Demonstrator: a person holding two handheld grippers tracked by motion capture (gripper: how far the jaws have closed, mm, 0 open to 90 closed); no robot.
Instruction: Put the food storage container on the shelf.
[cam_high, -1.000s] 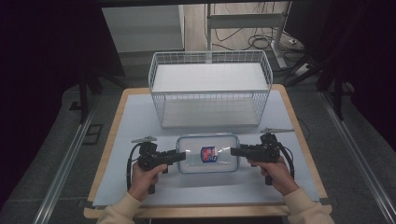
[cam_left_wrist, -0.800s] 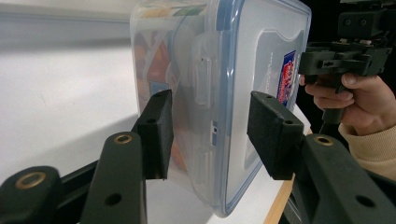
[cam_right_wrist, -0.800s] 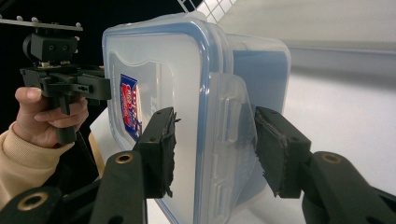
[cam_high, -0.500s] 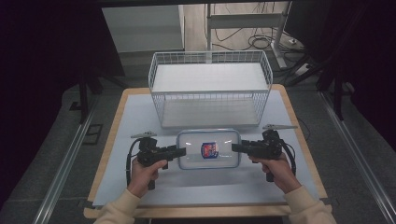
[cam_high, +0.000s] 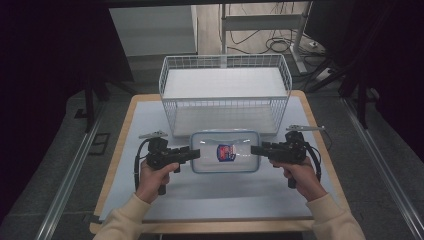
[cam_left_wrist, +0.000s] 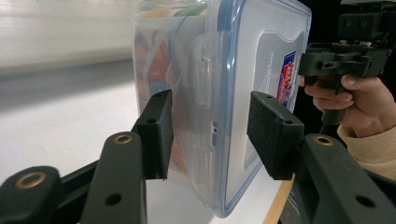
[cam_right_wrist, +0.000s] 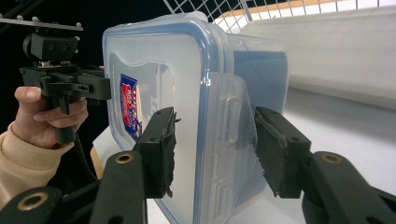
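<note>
I hold a clear lidded container (cam_high: 225, 151) between my two grippers, just in front of the white wire basket (cam_high: 225, 95) and over the pale worktop (cam_high: 150, 200). My left gripper (cam_high: 194, 154) has its fingers (cam_left_wrist: 156, 133) closed on the container's left end, one against the lid and one against the base, either side of the latch. My right gripper (cam_high: 256, 149) clamps the opposite end the same way, its fingers (cam_right_wrist: 161, 147) pressing lid and base.

My 2 grippers, left gripper (cam_high: 194, 153) and right gripper (cam_high: 256, 149), were matte black, with brass-ringed rivets, grey plates on top and looping black cables; my sleeves (cam_high: 129, 220) were cream.
</note>
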